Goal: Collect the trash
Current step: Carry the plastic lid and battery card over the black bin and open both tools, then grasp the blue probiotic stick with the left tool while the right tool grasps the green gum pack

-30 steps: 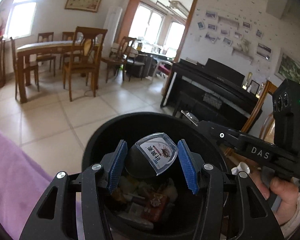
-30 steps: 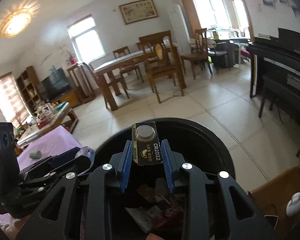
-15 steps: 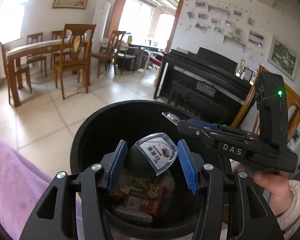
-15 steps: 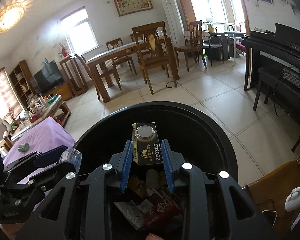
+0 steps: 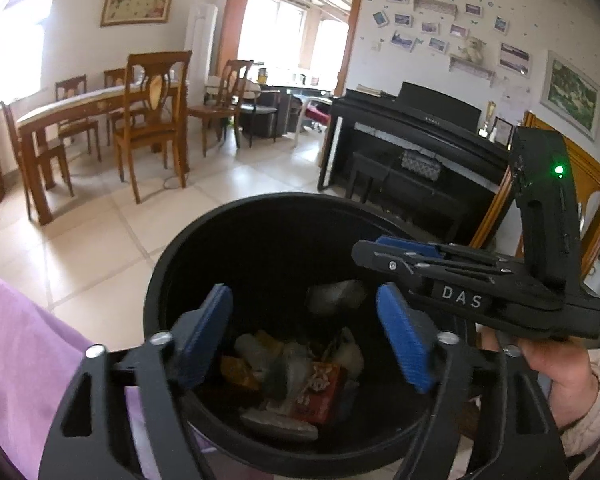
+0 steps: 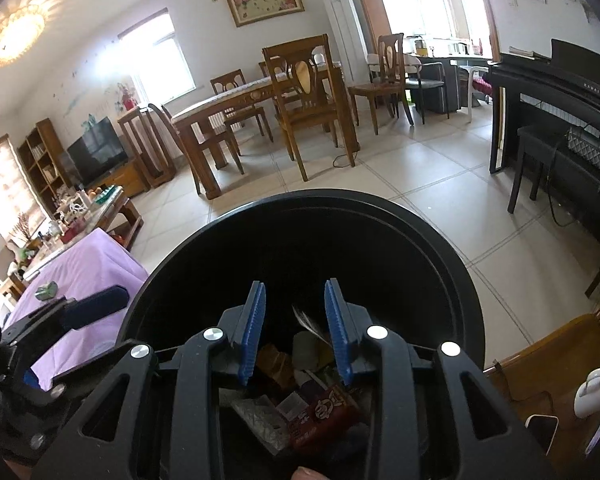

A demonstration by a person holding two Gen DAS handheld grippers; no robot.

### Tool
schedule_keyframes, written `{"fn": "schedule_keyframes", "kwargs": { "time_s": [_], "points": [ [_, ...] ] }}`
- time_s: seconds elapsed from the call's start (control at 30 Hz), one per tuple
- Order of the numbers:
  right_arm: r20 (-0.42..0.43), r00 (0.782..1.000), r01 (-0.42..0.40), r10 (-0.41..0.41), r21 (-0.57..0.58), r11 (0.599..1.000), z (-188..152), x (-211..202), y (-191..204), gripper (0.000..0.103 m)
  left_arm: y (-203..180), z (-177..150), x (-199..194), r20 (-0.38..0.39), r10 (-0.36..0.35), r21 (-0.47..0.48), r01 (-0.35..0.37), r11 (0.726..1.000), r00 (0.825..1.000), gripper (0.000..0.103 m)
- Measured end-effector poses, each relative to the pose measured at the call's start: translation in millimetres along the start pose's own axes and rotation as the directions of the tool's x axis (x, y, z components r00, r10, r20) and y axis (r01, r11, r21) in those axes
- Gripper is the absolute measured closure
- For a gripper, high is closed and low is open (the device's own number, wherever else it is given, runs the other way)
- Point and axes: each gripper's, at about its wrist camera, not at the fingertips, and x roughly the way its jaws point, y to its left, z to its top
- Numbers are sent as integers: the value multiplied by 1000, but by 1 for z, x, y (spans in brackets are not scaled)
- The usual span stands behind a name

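The bin (image 5: 168, 280) looks like smooth black plastic with a slight sheen at its rim. Inside lie crinkled glossy wrappers (image 6: 324, 420) and pale paper scraps (image 5: 276, 424). The gripper pads (image 6: 256, 328) are ribbed blue rubber on matt black frames. A soft lilac cloth (image 6: 88, 264) looks matt.

left gripper (image 5: 304, 320): black frame, ribbed blue pads (image 5: 400, 332), silver screws. right gripper (image 6: 295, 328): same build, white "das" lettering on its side, green indicator light on its upright housing. cream sleeve (image 5: 592, 408) on the right wrist.
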Motion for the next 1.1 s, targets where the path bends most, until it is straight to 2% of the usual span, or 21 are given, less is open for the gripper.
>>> {"fn": "schedule_keyframes", "kwargs": {
  "time_s": [0.07,0.13,0.17,0.23,0.43,0.53,0.6,0.7,0.77,0.83,0.87,0.97,1.03,1.1],
  "points": [
    [-3,1000,-2,2,1,1000,-1,0,0,70,0,-1,-1,2,4,3,-4,1000,1000,22],
    [-8,1000,-6,6,4,1000,-1,1,0,53,0,-1,-3,3,1,4,-1,1000,1000,21],
    [-4,1000,-8,8,10,1000,-1,0,-1,39,-1,-1,-3,4,2,3,-2,1000,1000,19],
    [8,1000,-15,15,18,1000,0,-3,-3,38,1,-1,-6,16,21,-1,-21,1000,1000,13],
    [28,999,-28,27,36,999,1,-8,-1,36,8,1,-18,57,17,-26,-16,1000,998,10],
    [67,996,-59,56,52,997,6,-19,3,26,20,4,-32,77,37,-72,-32,997,996,10],
    [91,993,-73,69,40,997,9,-27,9,25,36,4,-51,68,94,-123,-85,989,993,10],
    [94,992,-90,90,-1,996,12,-30,21,25,68,-7,-91,47,194,-187,-182,965,980,10],
    [70,990,-119,121,-34,992,12,-26,35,25,92,-18,-123,41,280,-206,-266,942,959,10],
    [42,988,-148,152,-76,986,11,-20,52,25,122,-35,-157,18,399,-201,-388,900,917,10],
    [19,984,-172,175,-111,979,9,-16,68,25,135,-43,-171,5,448,-197,-438,877,894,10],
    [-60,966,-258,251,-201,945,6,-1,110,25,184,-74,-204,-81,593,-128,-598,791,801,11],
    [-113,949,-315,296,-255,914,4,8,142,25,206,-84,-215,-126,614,-91,-625,775,779,16],
    [-180,920,-390,349,-320,863,2,20,182,25,228,-94,-224,-179,606,-77,-625,777,775,19]
  ]
}}
